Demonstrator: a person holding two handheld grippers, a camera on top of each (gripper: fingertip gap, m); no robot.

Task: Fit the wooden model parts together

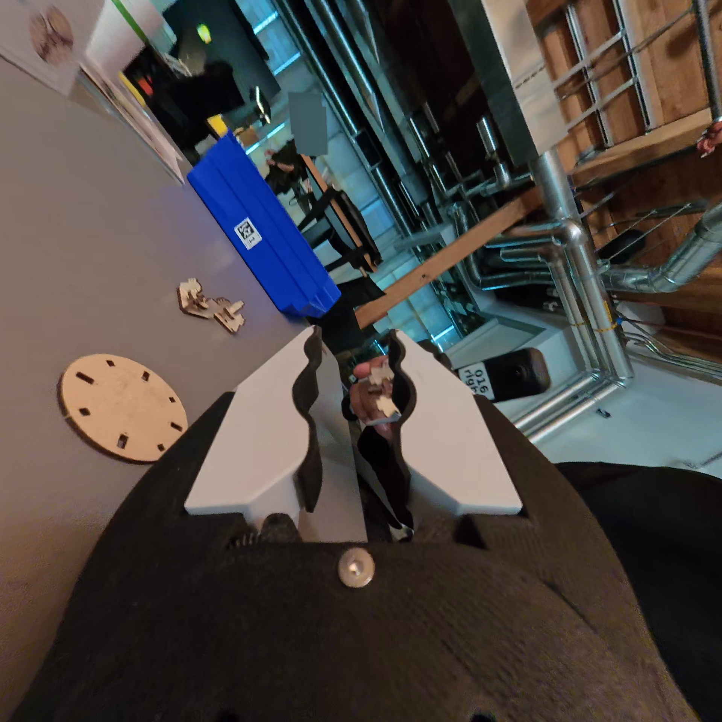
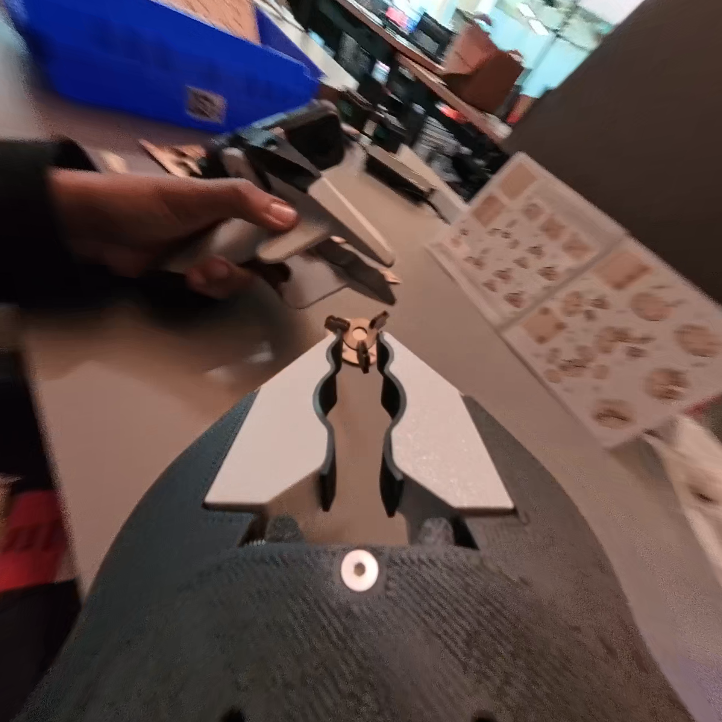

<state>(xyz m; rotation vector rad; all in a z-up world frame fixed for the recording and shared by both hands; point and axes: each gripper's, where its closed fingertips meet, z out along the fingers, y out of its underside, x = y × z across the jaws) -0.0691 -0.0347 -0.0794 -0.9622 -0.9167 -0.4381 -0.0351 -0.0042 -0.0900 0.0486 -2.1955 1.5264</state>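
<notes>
Wooden hub (image 2: 357, 344) in right claw (image 2: 358, 339) above grey table (image 2: 136, 390)

blue bin (image 1: 258, 230), printed sheets (image 2: 586, 293), ceiling pipes (image 1: 578, 242)

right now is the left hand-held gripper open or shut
Open: the left hand-held gripper shows a clear gap between its fingers, with nothing held.

Likely workshop or lab; exposed metal pipes (image 1: 578, 250); blue bin (image 1: 258, 226); grey worktable (image 1: 97, 234).
</notes>
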